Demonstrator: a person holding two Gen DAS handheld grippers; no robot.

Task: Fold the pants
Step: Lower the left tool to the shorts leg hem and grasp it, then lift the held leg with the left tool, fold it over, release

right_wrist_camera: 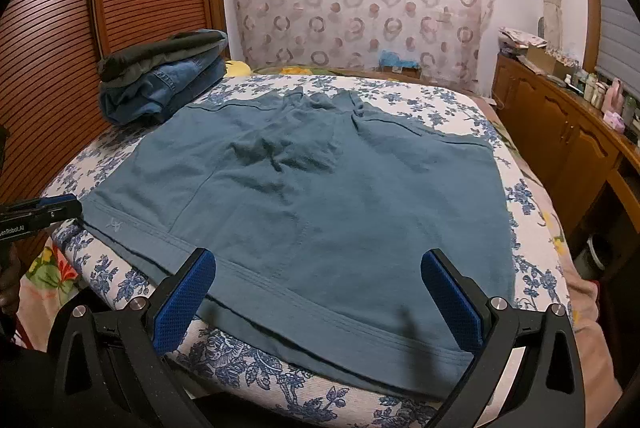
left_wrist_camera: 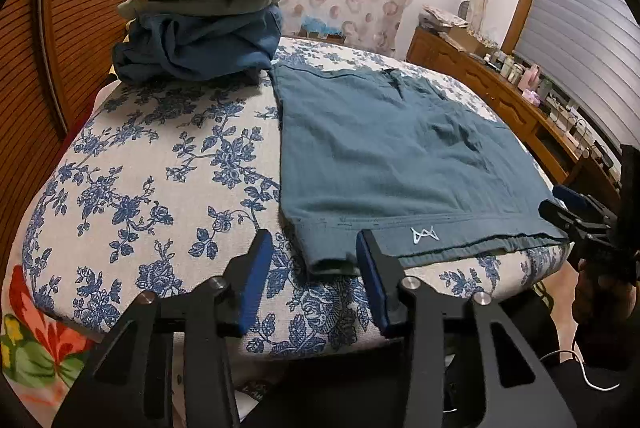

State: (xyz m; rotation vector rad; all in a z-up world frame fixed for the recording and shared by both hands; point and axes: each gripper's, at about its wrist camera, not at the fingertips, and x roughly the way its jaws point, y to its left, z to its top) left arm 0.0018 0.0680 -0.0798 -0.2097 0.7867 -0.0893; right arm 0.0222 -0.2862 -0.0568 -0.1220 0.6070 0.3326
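Observation:
Teal pants (right_wrist_camera: 320,196) lie flat on the floral bedspread (right_wrist_camera: 256,368), waistband toward me, with a small white logo (left_wrist_camera: 424,236) near the left waistband corner. My left gripper (left_wrist_camera: 314,248) is open, its blue-padded fingers straddling the waistband's left corner (left_wrist_camera: 328,260) just above the cloth. My right gripper (right_wrist_camera: 318,268) is open wide over the waistband's middle-right part, holding nothing. The right gripper also shows in the left wrist view (left_wrist_camera: 568,204), and the left gripper in the right wrist view (right_wrist_camera: 60,206).
A stack of folded clothes (left_wrist_camera: 200,24) sits at the bed's far left, beside a slatted wooden wardrobe (right_wrist_camera: 60,48). A wooden dresser (right_wrist_camera: 560,132) with bottles runs along the right. A patterned curtain (right_wrist_camera: 360,0) hangs behind the bed.

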